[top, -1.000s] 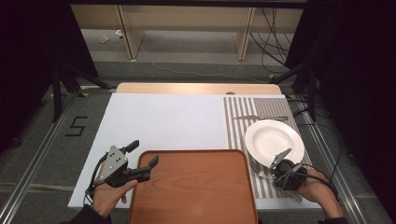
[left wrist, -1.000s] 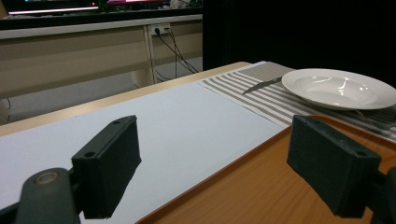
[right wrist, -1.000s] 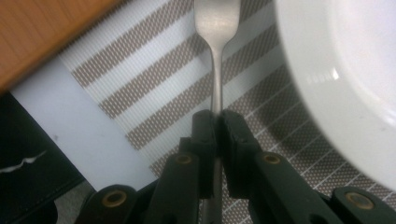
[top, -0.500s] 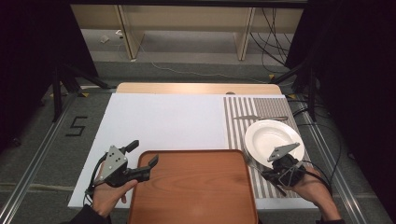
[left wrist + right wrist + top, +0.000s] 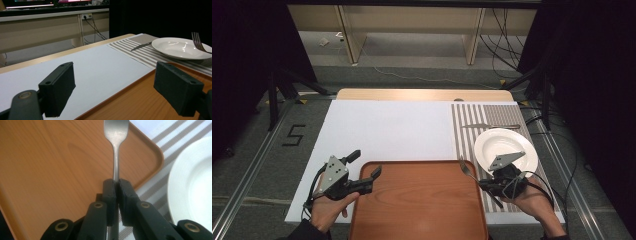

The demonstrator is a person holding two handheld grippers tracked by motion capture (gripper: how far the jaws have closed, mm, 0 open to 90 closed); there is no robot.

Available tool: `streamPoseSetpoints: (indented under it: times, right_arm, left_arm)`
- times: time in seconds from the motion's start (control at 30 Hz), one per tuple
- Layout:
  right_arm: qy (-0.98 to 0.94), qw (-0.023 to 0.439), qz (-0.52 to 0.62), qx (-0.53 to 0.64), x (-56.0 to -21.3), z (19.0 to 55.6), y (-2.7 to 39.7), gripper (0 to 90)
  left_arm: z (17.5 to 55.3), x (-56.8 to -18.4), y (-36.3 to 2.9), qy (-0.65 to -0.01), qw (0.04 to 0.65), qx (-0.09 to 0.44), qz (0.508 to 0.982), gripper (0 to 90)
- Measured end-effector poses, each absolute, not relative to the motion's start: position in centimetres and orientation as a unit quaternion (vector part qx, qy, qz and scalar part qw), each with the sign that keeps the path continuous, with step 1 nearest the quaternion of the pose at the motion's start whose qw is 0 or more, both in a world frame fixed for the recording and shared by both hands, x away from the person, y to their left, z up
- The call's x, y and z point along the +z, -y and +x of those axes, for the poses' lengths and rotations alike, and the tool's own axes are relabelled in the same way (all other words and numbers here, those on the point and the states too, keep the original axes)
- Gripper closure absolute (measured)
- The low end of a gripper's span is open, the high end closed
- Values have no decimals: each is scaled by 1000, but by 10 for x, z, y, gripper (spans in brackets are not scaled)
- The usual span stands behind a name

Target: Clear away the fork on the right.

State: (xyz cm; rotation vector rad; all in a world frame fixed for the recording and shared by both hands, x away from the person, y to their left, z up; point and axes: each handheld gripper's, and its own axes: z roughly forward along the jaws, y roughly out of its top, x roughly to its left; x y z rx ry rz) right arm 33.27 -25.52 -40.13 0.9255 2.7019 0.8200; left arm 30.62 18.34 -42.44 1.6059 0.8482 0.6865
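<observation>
Steel, plain and bright, the fork sticks out from the right gripper, whose two black jaws are pressed tight on the handle just below the neck. In the right gripper view the tines pass off the top edge, and the fork's head hangs over the rounded corner of the wooden tray. From the high view the fork slants up and to the left from the right gripper, with its tines over the tray's right edge and its handle end reaching back over the striped placemat.

Just beside that hand lies the white plate on the placemat, and a knife rests beyond the plate's far rim.

Well apart, at the tray's left corner, the left gripper has its jaws spread wide with nothing between them, one over the white sheet and one over the tray. The plate and the fork's tines show at the far right of the left gripper view.
</observation>
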Motion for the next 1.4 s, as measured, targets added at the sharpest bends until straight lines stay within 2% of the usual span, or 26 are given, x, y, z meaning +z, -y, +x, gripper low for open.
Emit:
streamPoseSetpoints:
  times: [0.33,0.8,1.4]
  right_arm:
    - [-912,81,286,283,-398,326,230,847]
    - [-916,17,264,301,-410,321,196,846]
    - [-911,-12,296,287,-422,324,188,846]
  left_arm:
    - [306,-424,-183,-360,565,293,682,166]
    - [306,-424,-184,-360,566,293,681,165]
    - [305,-424,-184,-359,567,294,681,165]
